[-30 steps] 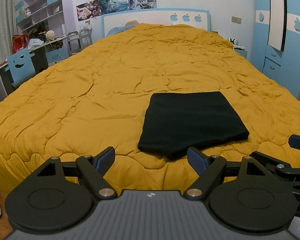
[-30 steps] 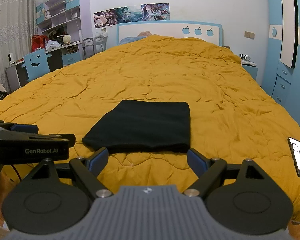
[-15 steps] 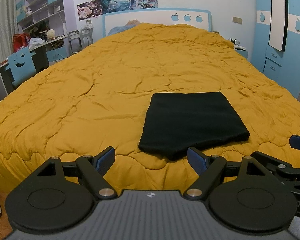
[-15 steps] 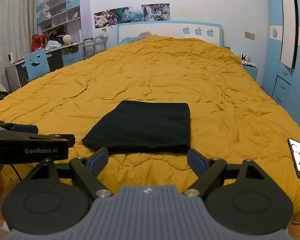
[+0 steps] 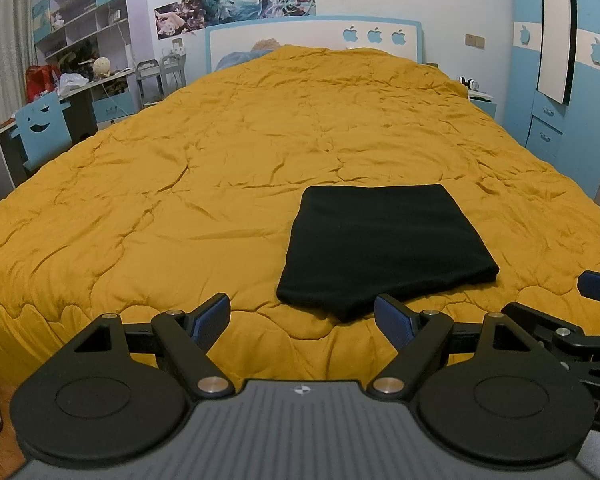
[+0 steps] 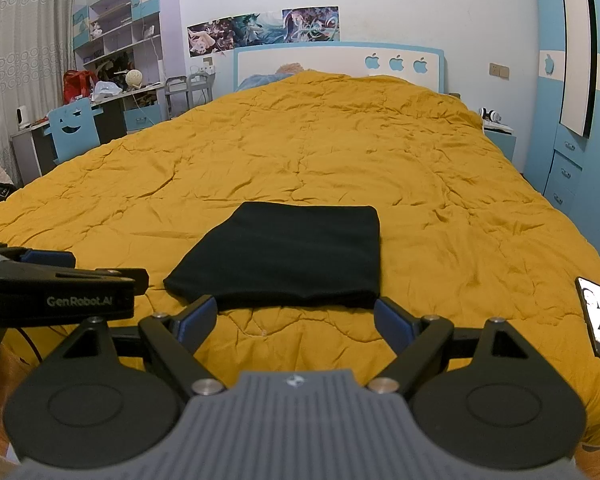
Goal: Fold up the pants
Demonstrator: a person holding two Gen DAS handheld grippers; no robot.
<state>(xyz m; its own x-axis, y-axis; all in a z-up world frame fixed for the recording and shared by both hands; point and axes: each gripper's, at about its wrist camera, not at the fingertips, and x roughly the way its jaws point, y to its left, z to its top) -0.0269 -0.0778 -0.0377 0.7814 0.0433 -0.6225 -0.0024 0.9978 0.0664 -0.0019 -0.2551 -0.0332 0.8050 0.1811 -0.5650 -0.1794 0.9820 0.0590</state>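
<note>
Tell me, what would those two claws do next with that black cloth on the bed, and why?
Probably just draw back. The black pants already lie as a compact folded rectangle on the yellow quilt, and the left gripper and right gripper are both open, empty and short of the near edge. At most, one might nudge the uneven front corner flat.

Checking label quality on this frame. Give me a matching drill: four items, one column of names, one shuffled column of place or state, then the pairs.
Items:
1. pants
2. phone
3. left gripper
4. smiley chair

Descriptions:
A. open, empty
B. by the desk
C. folded flat on the quilt
D. screen lit, at the bed's right edge

Pairs: 1-C, 2-D, 3-A, 4-B
</note>
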